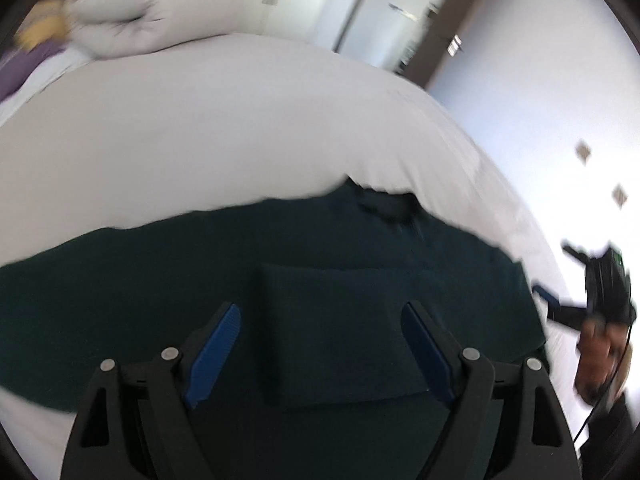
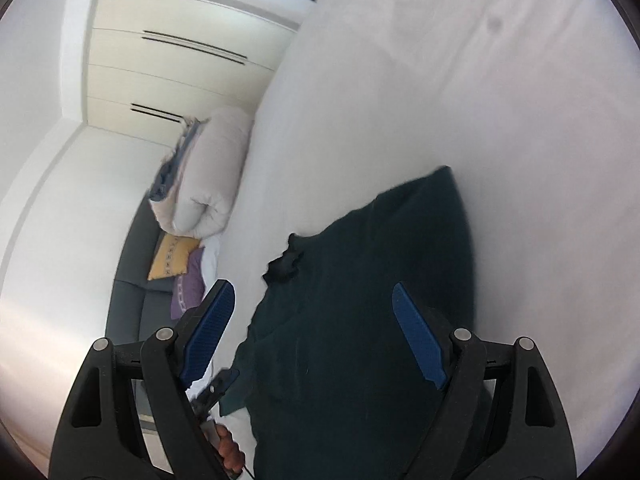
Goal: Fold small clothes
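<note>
Partly folded: dark green garment [image 1: 280,280] flat on white bed [image 1: 240,120], lower frame; left gripper [image 1: 320,354] and right gripper [image 2: 314,334] jaws apart, empty.

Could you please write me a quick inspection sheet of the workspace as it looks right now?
Surface: white bed sheet, smooth.
Job's things: dark green garment lying flat, one rectangular flap folded on top.
Clutter: rolled white duvet; yellow cushion and purple cushion at the bed's far end.
Grippers: left gripper open above the garment, nothing between the jaws; right gripper open, holding nothing.
Cables: thin dark cable near the person's hand.
Surroundings: cream wardrobe, grey sofa.
</note>
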Action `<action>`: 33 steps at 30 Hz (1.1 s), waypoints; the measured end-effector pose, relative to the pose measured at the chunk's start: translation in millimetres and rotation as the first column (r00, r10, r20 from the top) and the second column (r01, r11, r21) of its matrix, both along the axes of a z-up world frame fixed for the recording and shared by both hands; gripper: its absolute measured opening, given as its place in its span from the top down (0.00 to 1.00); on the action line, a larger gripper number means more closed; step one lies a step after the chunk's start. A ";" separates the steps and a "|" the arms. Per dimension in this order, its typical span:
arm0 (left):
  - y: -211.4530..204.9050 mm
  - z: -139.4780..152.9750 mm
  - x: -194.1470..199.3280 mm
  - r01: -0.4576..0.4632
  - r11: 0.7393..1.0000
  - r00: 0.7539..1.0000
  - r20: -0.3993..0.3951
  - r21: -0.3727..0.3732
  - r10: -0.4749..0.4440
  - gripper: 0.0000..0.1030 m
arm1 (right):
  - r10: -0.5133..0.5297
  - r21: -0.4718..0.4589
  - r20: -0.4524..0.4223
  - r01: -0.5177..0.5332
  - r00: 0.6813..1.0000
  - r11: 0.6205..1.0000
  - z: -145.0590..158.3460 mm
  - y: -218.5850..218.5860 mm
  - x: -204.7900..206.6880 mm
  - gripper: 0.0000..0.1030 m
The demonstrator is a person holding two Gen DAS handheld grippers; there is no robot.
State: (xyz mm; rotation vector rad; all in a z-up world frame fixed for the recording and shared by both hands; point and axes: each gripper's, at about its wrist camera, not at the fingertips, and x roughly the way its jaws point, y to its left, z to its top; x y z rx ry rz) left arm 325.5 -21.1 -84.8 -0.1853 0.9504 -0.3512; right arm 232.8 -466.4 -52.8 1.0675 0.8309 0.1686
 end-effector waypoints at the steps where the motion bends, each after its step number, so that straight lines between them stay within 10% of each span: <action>1: -6.9 -8.2 3.3 0.011 1.000 1.000 -0.019 0.015 -0.011 0.23 | -0.001 -0.005 -0.016 0.000 1.000 1.000 -4.7 0.7 5.4 0.21; 3: -15.4 -35.3 10.8 0.015 0.998 0.995 -0.102 0.053 -0.009 0.30 | 0.017 -0.005 -0.078 -0.018 0.997 1.000 -24.5 4.1 14.9 0.21; 10: -7.5 -43.7 0.1 0.010 0.996 0.999 -0.035 0.090 -0.007 0.28 | 0.108 -0.031 -0.026 -0.109 0.994 0.994 -24.6 26.3 -22.9 0.21; 16: 52.1 -16.7 -35.4 -0.120 0.987 0.993 -0.019 -0.107 0.119 0.20 | 0.065 -0.057 -0.017 -0.066 0.998 0.996 -15.6 45.0 -78.7 0.21; 19: 126.4 -9.4 -68.0 -0.261 0.932 0.963 -0.005 -0.253 0.268 0.12 | 0.096 -0.044 0.007 -0.096 0.995 0.994 -4.9 63.2 -107.4 0.21; 23: 250.7 -19.0 -106.1 -0.490 0.750 0.859 -0.098 -0.444 0.503 0.12 | 0.144 -0.045 0.009 -0.143 0.990 0.989 7.6 93.5 -128.5 0.21; 29: 383.7 -77.9 -134.9 -0.693 0.333 0.658 -0.371 -0.639 0.656 0.13 | 0.195 -0.036 -0.002 -0.195 0.981 0.980 21.3 146.9 -132.8 0.21; 31: 399.6 -84.8 -131.3 -0.698 0.241 0.624 -0.407 -0.675 0.667 0.12 | 0.208 -0.024 -0.005 -0.208 0.978 0.978 24.7 168.3 -132.7 0.21; 33: 413.3 -86.2 -123.9 -0.709 0.204 0.595 -0.418 -0.675 0.686 0.11 | 0.218 -0.016 -0.005 -0.218 0.976 0.976 27.1 187.5 -127.5 0.21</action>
